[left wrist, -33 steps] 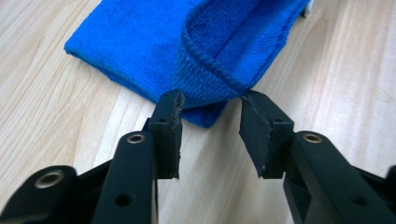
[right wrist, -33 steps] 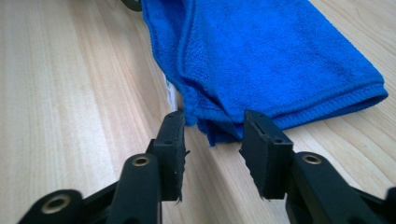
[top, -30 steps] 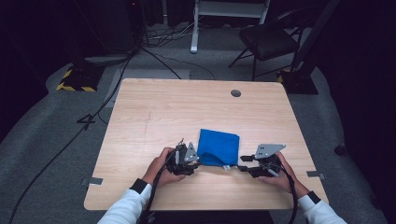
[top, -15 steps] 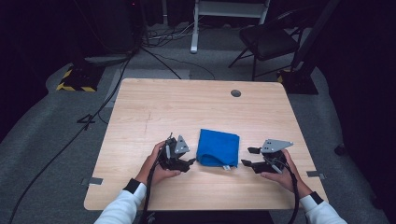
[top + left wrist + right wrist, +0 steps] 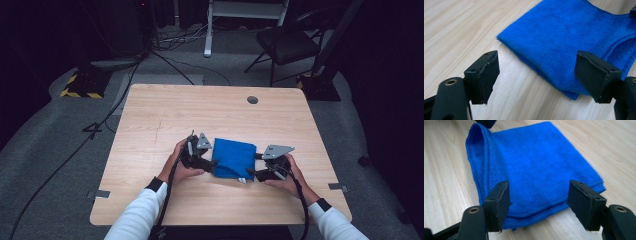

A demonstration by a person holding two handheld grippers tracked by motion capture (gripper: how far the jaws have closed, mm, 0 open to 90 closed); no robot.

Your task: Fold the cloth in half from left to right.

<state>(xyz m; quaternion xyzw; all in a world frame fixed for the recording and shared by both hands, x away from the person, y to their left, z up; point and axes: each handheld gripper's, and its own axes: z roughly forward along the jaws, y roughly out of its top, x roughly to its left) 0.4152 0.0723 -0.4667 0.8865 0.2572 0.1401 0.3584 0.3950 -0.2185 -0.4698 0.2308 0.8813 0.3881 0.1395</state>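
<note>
Folded blue microfibre cloth [image 5: 233,158] lies flat near the front edge of the pale wooden worktop [image 5: 165,115] in the high view, between the left tool [image 5: 199,159] and the right tool [image 5: 265,167], each just beside an opposite edge. Both tools' jaws have just been opening, and neither holds anything. Around the worktop lie grey carpet, trailing black cables [image 5: 75,150], a black chair [image 5: 286,46] and a yellow-and-black striped block [image 5: 80,86], with dark surroundings beyond.

In the left tool view, the cloth [image 5: 571,42] sits ahead with a folded corner reaching toward the right jaw; the jaws stand wide apart over bare wood. Closing here would likely catch only 1 layer or drag the fold out of line.

In the right tool view, the cloth [image 5: 534,167] shows a raised, looped edge at its far left, and its near hem lies between the parted jaws. That loose loop could spring open if the hem gets nudged.
</note>
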